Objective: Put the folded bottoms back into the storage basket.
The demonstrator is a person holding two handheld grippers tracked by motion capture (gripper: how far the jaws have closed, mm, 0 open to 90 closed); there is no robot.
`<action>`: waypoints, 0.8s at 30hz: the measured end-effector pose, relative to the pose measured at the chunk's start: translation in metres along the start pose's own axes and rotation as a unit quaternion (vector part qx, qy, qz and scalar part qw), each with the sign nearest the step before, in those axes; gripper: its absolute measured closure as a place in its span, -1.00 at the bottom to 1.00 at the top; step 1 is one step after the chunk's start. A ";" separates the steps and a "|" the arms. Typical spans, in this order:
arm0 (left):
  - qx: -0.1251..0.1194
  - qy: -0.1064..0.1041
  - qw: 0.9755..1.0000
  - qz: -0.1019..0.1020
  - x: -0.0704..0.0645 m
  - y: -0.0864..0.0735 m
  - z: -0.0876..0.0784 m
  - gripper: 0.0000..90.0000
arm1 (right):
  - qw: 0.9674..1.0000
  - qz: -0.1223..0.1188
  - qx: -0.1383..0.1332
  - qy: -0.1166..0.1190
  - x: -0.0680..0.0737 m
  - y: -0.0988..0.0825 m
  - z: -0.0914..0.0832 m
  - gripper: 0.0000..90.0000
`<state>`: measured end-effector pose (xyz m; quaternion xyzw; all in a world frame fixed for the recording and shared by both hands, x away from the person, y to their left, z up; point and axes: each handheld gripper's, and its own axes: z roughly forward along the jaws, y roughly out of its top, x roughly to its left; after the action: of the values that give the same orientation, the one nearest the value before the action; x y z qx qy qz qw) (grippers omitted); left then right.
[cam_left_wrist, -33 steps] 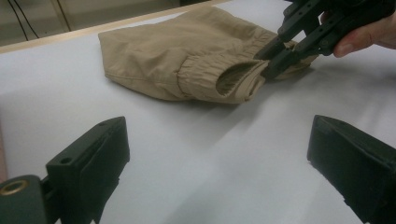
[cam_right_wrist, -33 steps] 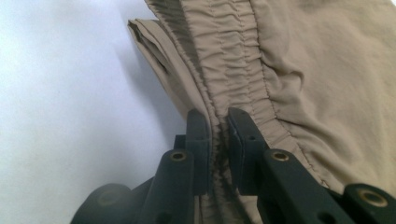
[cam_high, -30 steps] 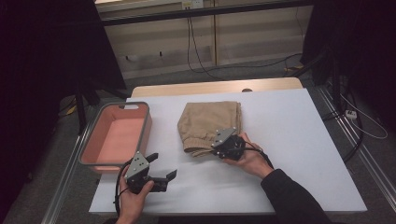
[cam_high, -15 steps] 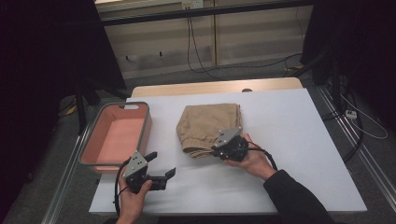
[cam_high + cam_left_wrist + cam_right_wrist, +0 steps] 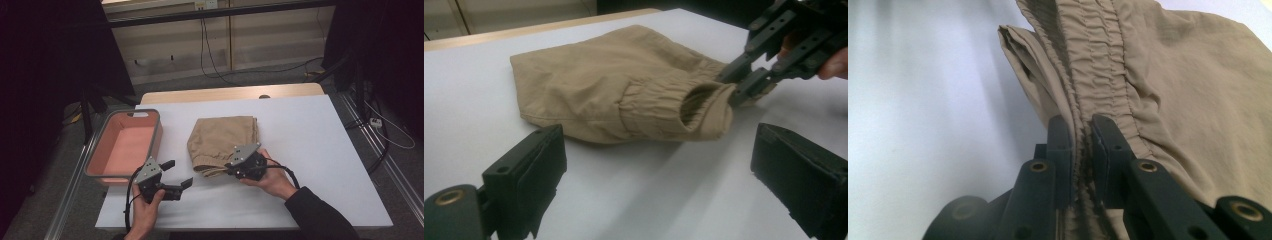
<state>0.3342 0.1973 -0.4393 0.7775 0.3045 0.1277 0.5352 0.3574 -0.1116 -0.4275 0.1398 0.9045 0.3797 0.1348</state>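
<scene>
A folded pair of tan trousers (image 5: 222,141) lies in the middle of the white table (image 5: 320,150). Its elastic waistband (image 5: 1098,65) runs along the near edge. My right gripper (image 5: 231,169) is shut on that waistband at the garment's near right corner, the fabric pinched between the two black jaws (image 5: 1081,150). In the left gripper view the waistband's open end (image 5: 704,102) sits raised off the table. My left gripper (image 5: 179,174) rests low near the table's front left, open, nothing between its wide-set jaws, pointing toward the trousers (image 5: 614,85).
A pink rectangular bin (image 5: 125,145) with a grey rim stands at the table's left edge, beside my left hand. The table's far wooden strip (image 5: 230,94) borders the back. Cables trail on the floor behind and to the right.
My right gripper has shifted slightly right and nearer with the waistband held in it. The left gripper has stayed put.
</scene>
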 end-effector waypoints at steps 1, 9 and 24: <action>0.002 -0.001 1.000 0.000 0.000 0.001 0.002 -0.84 | 1.000 -0.002 0.001 0.000 0.001 0.000 0.000 0.77; 0.004 0.025 1.000 0.018 0.004 0.016 0.016 -0.86 | 1.000 -0.003 -0.004 0.007 0.008 -0.001 -0.003 0.77; -0.011 0.031 0.999 -0.002 0.014 0.044 0.031 -0.87 | 1.000 -0.008 -0.005 0.017 0.020 -0.002 -0.008 0.77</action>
<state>0.3766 0.1716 -0.4132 0.7668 0.3208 0.1544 0.5341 0.3359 -0.1112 -0.4258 0.1257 0.9058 0.3856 0.1227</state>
